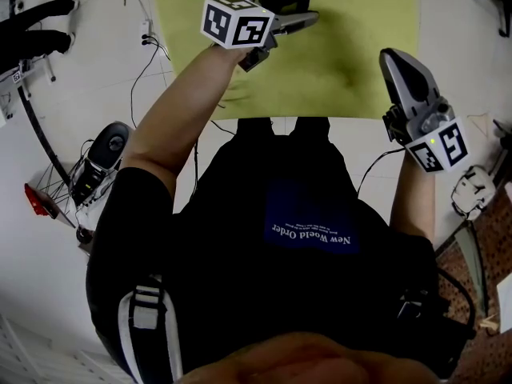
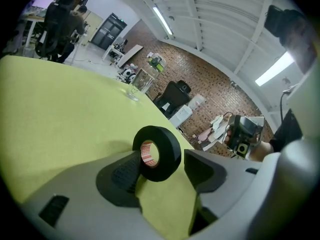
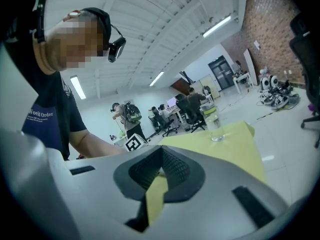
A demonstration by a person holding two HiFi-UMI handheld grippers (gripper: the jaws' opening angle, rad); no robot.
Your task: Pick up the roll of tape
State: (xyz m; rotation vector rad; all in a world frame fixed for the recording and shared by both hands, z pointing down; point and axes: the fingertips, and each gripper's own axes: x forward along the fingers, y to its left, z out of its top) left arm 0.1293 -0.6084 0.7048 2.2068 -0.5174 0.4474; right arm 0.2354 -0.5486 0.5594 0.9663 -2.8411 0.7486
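- Head view: the left gripper (image 1: pixel 307 6), carrying its cube of square markers, reaches out over the yellow-green counter (image 1: pixel 360 62) on a bare forearm. The right gripper (image 1: pixel 392 58) is held near the counter's right front corner, its nose pointing away from the person and its own marker cube closest to the body. The person's black T-shirt (image 1: pixel 256 214) with a blue print fills the lower part of this view. The tape cannot be made out here.
- Left gripper view: the jaws stand apart, released. A black roll of tape (image 2: pixel 167 156) with a red-and-white printed core stands on edge between them, its hole facing the left pad. The roll sits against or just in front of that ribbed dark pad (image 2: pixel 120 176), while a strip of counter shows between the roll and the opposite pad (image 2: pixel 205 170), so nothing is clamped. I cannot tell whether the roll's lower edge rests on the counter. A clear drinking glass (image 2: pixel 133 89) stands upright near the far edge, well apart from the roll.
- Right gripper view: the two dark ribbed pads are clenched together at their tips, with nothing caught between them. Beyond them the counter shows with the glass on it, and the left gripper's marker cube appears at the end of the person's forearm.
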